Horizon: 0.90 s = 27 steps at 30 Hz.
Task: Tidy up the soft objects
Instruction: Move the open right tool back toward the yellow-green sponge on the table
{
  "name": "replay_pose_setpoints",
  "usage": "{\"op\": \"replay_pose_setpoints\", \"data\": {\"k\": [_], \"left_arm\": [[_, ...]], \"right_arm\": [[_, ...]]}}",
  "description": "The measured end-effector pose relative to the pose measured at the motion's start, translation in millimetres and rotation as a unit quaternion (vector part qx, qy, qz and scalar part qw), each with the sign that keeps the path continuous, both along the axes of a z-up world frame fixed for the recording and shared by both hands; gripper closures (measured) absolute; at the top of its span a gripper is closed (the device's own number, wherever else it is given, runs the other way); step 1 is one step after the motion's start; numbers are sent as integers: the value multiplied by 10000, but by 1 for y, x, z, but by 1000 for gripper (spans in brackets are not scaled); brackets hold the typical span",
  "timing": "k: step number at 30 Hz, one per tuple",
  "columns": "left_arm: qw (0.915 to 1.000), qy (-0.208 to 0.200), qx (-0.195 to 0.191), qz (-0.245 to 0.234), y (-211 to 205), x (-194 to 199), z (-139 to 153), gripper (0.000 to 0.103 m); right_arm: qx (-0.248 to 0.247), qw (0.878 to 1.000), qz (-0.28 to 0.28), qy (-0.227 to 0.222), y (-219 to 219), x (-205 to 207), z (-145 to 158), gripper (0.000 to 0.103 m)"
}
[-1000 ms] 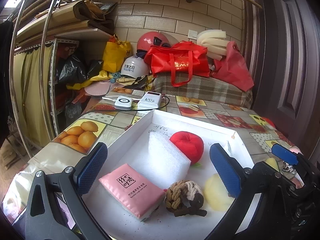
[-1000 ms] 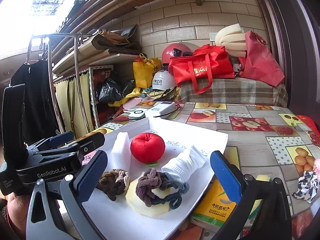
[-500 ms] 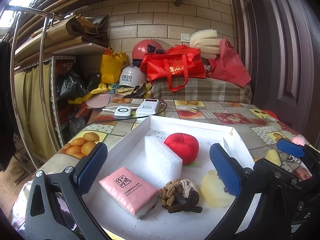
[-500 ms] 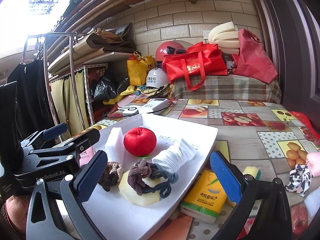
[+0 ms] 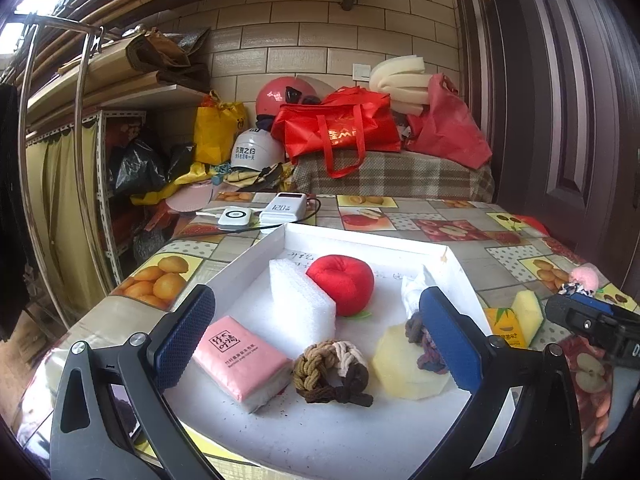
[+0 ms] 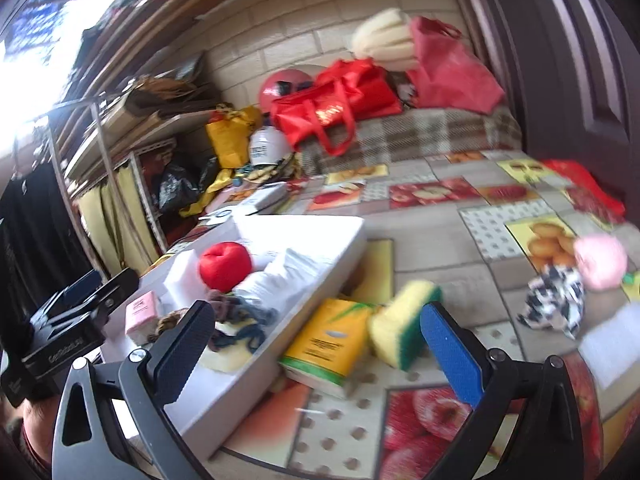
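A white tray [image 5: 360, 240] holds a red plush apple [image 5: 341, 284], a white foam block [image 5: 298, 304], a pink tissue pack [image 5: 240, 356], a brown knotted rope [image 5: 332, 372], a pale yellow sponge [image 5: 404, 364] with a purple rope on it, and a white cloth. My left gripper [image 5: 316, 340] is open and empty over the tray's near half. My right gripper [image 6: 320, 348] is open and empty beside the tray [image 6: 320, 232], above a yellow tissue pack [image 6: 332, 340] and a yellow-green sponge [image 6: 400, 320] on the table.
A black-and-white cloth [image 6: 556, 304] and a pink plush [image 6: 600, 260] lie at the table's right. Power banks [image 5: 280, 208] sit behind the tray. Red bags [image 5: 340, 128], helmets and foam pile at the back. A shelf rack [image 5: 80, 160] stands left, a door at right.
My right gripper has swung right, off the tray, toward the yellow tissue pack and sponge. My left gripper has drawn back and lifted slightly. The tray's objects have not moved.
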<state>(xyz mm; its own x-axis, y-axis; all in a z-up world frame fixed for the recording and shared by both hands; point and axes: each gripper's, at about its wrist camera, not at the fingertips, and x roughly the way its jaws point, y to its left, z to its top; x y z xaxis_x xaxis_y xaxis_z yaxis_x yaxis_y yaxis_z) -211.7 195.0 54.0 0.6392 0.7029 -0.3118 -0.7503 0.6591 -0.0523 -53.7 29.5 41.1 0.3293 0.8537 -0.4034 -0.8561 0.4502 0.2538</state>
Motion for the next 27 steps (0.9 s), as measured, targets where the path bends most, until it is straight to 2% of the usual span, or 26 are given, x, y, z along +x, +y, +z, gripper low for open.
{"op": "replay_pose_setpoints", "data": {"k": [3,5,7,11,16,21,24,27], "left_arm": [[9999,31,-5,-132,-7,5,0,0],[9997,50,-21,-242,-13,9,0,0],[9993,88,27,-375,-19,13,1,0],[9984,159,119,-534,-25,18,2,0],[9986,168,7,-497,-20,20,1,0],[9985,181,16,-516,-20,21,0,0],[9984,179,-8,-535,-19,22,0,0],[9983,177,-29,-546,-19,22,0,0]], "right_arm": [[-202,9987,-246,389,-7,22,-7,0],[-380,9980,-272,426,-8,28,-9,0],[-518,9981,-192,258,-8,24,-8,0],[-752,9961,-171,-429,-8,6,-2,1],[-867,9922,-702,-561,6,24,0,1],[-1367,9801,-1160,-848,51,46,-1,1],[-1773,9765,-931,-794,78,52,-8,1],[-2216,9699,-451,-898,97,44,-20,1]]}}
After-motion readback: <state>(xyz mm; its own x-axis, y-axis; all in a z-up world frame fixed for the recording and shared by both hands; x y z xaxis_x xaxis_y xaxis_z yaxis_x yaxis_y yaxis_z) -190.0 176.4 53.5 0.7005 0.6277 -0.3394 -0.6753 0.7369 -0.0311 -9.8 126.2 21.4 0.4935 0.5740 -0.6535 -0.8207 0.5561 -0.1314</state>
